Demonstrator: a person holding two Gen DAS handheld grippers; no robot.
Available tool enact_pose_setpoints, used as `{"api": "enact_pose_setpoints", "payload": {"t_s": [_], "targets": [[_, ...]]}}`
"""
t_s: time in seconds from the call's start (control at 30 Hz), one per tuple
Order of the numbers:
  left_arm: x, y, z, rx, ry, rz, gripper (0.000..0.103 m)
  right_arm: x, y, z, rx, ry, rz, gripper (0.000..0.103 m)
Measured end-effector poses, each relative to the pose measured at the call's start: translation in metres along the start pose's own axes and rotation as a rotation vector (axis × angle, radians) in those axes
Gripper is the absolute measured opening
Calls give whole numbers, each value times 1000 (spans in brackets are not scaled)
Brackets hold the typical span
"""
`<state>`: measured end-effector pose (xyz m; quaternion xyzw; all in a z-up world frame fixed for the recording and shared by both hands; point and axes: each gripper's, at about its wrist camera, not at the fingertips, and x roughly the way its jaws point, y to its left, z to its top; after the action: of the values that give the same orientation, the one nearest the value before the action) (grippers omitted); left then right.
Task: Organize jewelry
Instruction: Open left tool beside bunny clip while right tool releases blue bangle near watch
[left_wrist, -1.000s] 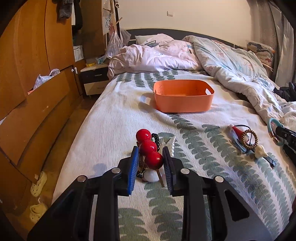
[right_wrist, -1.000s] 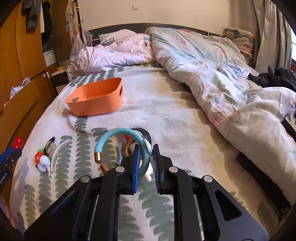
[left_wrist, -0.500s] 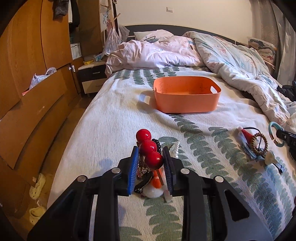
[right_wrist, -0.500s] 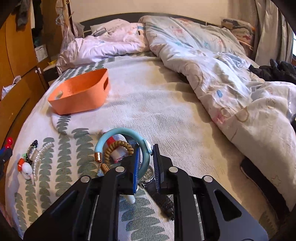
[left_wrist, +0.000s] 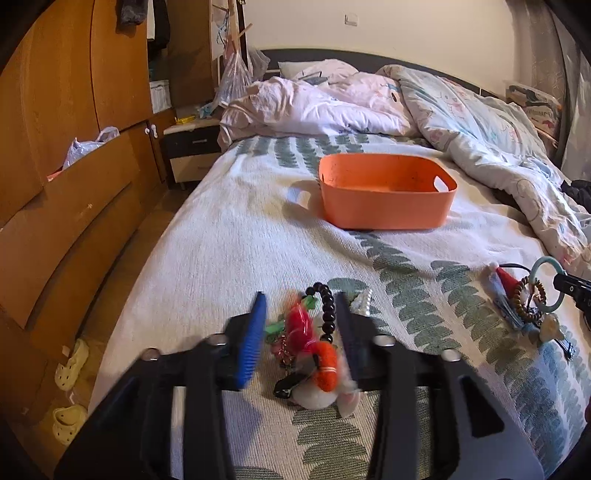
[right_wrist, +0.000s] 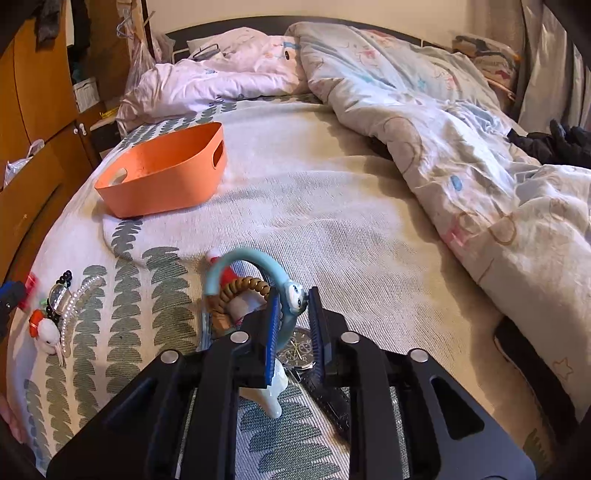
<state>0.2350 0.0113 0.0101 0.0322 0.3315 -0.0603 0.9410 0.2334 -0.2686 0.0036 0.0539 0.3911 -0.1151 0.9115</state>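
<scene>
Both wrist cams sit low & close over bed (left_wrist: 229, 236), facing headboard; both share orange bin (left_wrist: 386, 199) (right_wrist: 162, 177).

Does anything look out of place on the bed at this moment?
Yes. The orange basket looks empty, while the jewelry lies in two loose heaps on the bedspread: a black bead bracelet in one, a wristwatch in the other.

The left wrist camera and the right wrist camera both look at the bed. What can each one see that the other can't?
Only the left wrist view shows the yellow clogs on the floor and the left hand-held gripper, open over a red ornament.

Only the right wrist view shows a wristwatch and the white pearl strand; the right hand-held gripper has a light blue bangle between its fingers.

Both show the orange basket and the brown bead bracelet.
</scene>
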Motion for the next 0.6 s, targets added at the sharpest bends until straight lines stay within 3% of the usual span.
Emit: {"api": "enact_pose_setpoints", "payload": {"t_s": [0.2, 0.3, 0.37, 0.6], "targets": [[-5, 3, 4, -11, -9, 3, 45, -10, 2, 3, -14, -24, -6, 27], [-9, 4, 4, -20, -14, 2, 50, -16, 0, 6, -13, -35, -3, 49], [-13, 2, 5, -18, -20, 1, 53, -21, -1, 7, -14, -51, -8, 58], [-43, -2, 8, -26, -71, 0, 61, -65, -1, 9, -5, -131, 22, 60]]}}
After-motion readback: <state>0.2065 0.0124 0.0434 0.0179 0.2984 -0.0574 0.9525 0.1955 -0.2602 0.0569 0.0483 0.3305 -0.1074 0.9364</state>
